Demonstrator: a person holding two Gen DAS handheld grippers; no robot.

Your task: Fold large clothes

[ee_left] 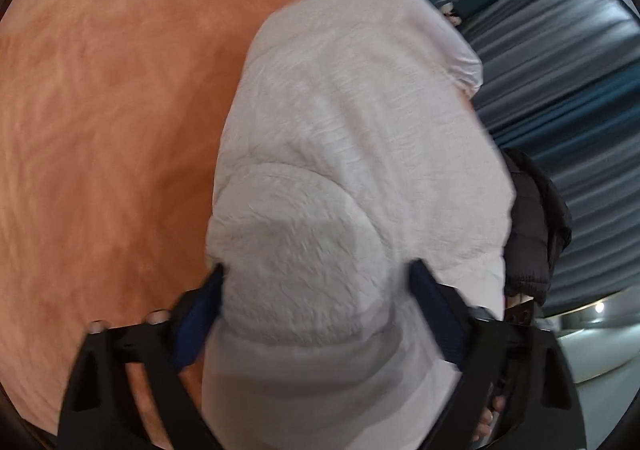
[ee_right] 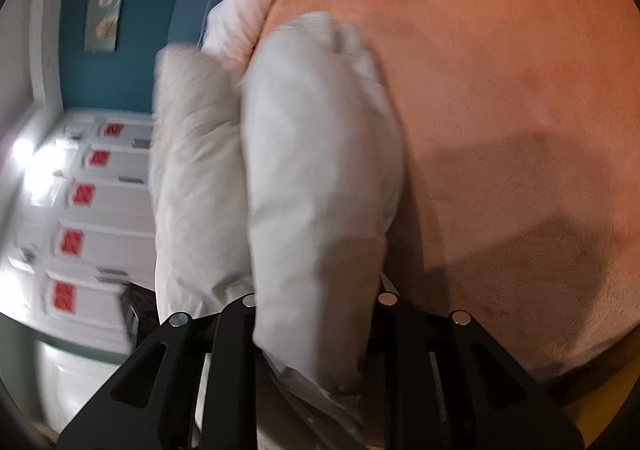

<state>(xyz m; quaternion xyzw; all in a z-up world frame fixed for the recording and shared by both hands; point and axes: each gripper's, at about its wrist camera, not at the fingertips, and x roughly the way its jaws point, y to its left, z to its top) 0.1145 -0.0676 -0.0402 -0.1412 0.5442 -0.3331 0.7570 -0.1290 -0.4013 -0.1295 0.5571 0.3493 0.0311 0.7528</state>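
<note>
A large white padded garment (ee_left: 352, 154) hangs over an orange plush bed cover (ee_left: 104, 122). My left gripper (ee_left: 316, 282) is shut on a thick fleecy fold of it, which bulges between the blue-padded fingers (ee_left: 200, 314). In the right wrist view the same white garment (ee_right: 316, 178) runs in a puffy roll up from my right gripper (ee_right: 316, 330), which is shut on it; the fingertips are hidden by the cloth. A second white fold (ee_right: 192, 178) hangs to its left.
The orange cover (ee_right: 500, 110) fills the right of the right wrist view. A black puffy jacket (ee_left: 536, 218) and grey-blue curtains (ee_left: 560, 82) are at the right in the left wrist view. White cabinets with red labels (ee_right: 92, 210) and a teal wall (ee_right: 132, 62) are on the left.
</note>
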